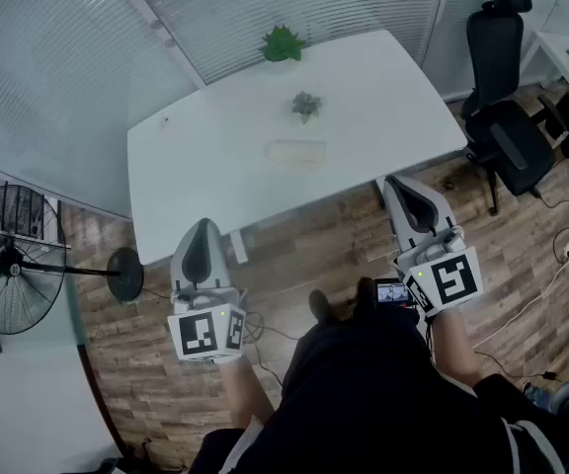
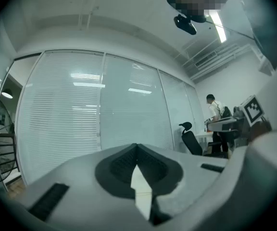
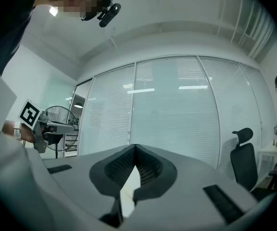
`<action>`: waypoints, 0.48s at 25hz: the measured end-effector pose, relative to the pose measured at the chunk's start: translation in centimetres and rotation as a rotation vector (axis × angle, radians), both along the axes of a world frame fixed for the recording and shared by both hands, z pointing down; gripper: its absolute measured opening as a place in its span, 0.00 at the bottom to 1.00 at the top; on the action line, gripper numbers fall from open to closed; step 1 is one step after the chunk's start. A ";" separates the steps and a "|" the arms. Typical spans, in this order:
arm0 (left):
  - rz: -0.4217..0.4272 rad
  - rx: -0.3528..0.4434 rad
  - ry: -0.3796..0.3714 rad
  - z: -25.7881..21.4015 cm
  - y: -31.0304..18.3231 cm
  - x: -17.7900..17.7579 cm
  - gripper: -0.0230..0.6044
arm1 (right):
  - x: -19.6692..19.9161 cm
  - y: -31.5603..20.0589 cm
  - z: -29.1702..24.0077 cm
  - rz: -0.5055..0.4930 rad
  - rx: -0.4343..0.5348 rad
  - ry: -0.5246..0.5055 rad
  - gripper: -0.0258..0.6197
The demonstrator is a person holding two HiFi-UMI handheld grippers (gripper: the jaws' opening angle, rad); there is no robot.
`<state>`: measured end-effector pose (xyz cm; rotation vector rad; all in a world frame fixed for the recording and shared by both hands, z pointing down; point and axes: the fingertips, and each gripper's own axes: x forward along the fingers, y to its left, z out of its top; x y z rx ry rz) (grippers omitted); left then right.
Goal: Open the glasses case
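Both grippers are shut and empty: the left gripper (image 1: 203, 227) has its jaws pressed together at the tip with nothing between them, and the right gripper (image 1: 403, 188) is closed the same way. I hold them level, their tips at the near edge of the table (image 1: 196, 166), the left toward its near-left corner and the right toward its near-right corner. The glasses case (image 1: 297, 152) lies about the middle of the table, forward of both grippers and between their lines, well apart from either. The right tip looks slightly nearer, though there is little in it. The case's long axis runs across my view, roughly along the table's near edge, so its two ends point toward the table's left and right sides and one long side faces me. From here I cannot tell which long side carries the opening seam and which the hinge — the case is too small and pale. I judge that the coming move is a reach forward over the table, each gripper toward one end, and it will turn on finding that seam.
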<state>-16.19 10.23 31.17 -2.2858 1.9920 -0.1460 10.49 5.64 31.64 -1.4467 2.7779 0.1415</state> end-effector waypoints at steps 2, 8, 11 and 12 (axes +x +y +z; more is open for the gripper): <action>-0.001 -0.006 -0.008 0.2 -0.3 0.3 0.03 | 0.3 -0.5 0.2 -0.001 -0.009 -0.009 0.06; -0.007 -0.040 -0.066 1.3 -1.1 1.7 0.03 | 0.7 -1.4 0.7 -0.056 -0.010 -0.009 0.06; -0.008 -0.049 -0.059 1.5 -1.6 2.5 0.03 | 1.4 -2.0 0.5 -0.061 -0.008 -0.044 0.06; -0.008 -0.050 -0.063 1.5 -2.0 2.8 0.03 | 1.7 -2.3 0.4 -0.056 -0.009 -0.055 0.06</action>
